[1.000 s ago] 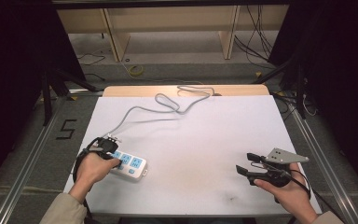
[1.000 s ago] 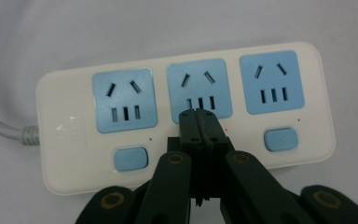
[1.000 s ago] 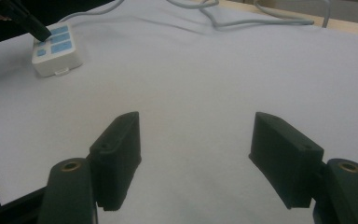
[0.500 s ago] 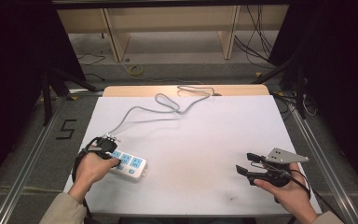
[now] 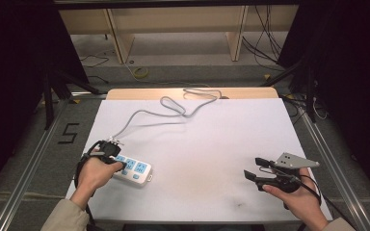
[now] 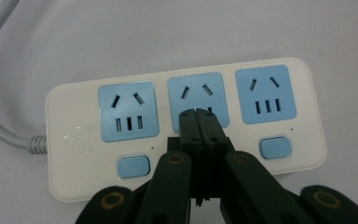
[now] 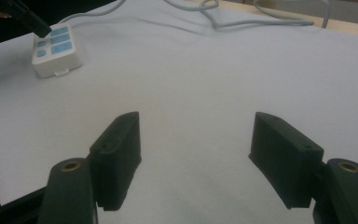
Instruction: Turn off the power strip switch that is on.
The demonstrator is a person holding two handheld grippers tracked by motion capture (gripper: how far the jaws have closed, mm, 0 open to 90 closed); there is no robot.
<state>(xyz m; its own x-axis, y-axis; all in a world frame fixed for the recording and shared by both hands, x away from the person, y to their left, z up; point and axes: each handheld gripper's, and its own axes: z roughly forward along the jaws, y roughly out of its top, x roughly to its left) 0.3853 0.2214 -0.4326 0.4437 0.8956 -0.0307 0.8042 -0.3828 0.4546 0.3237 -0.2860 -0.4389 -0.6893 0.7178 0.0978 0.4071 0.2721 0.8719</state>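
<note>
Jaws of the left gripper (image 6: 198, 122) are pressed together with nothing between them, tips over the middle socket of the power strip (image 6: 186, 130) — whether they touch it I cannot tell. The strip lies at the table's (image 5: 212, 144) near-left, long axis crosswise to those jaws, grey cord (image 5: 173, 108) trailing away. Well apart at the right, the right gripper (image 5: 260, 168) hovers spread and empty — the left hand is plainly nearer.
</note>
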